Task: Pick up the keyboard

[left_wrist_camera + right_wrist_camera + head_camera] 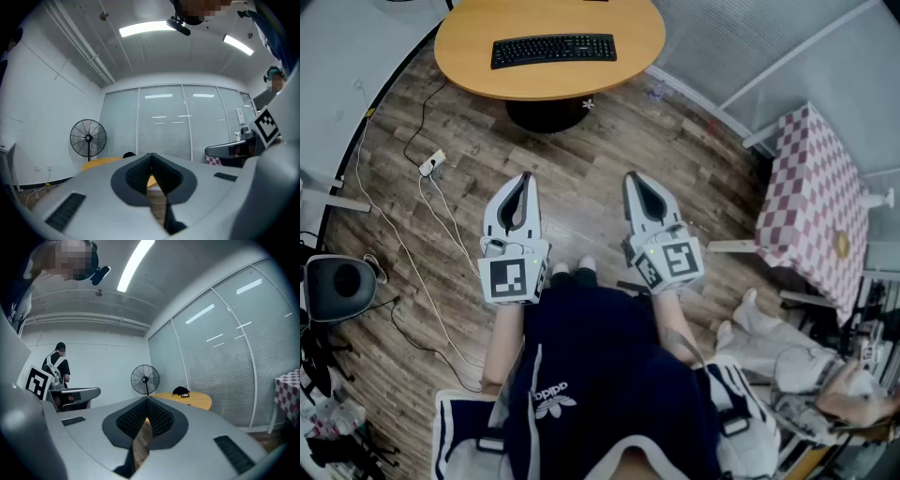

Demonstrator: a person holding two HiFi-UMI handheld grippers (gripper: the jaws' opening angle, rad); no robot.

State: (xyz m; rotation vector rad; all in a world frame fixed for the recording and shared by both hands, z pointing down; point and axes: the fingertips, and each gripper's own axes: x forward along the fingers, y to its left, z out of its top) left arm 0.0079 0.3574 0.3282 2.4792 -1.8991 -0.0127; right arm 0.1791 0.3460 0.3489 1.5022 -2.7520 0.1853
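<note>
Only in the head view is the keyboard (pixel 553 50) seen. It is laid flat on the round wooden table (pixel 469 66), well ahead of both pairs of jaws, with its long axis set crosswise to them, left to right in the picture. The left gripper (pixel 523 180) and the right gripper (pixel 635 178) are held side by side over the plank floor (pixel 581 169), both pointed toward the table, and nothing is touched.

In the left gripper view the jaws are shown clenched tip to tip with nothing between them. A standing fan (pixel 88 138) and a sliver of the table's edge are seen beyond them.

In the right gripper view the jaws are likewise pressed together and empty. A small dark object (pixel 181 391) is shown on the tabletop ahead.
</note>
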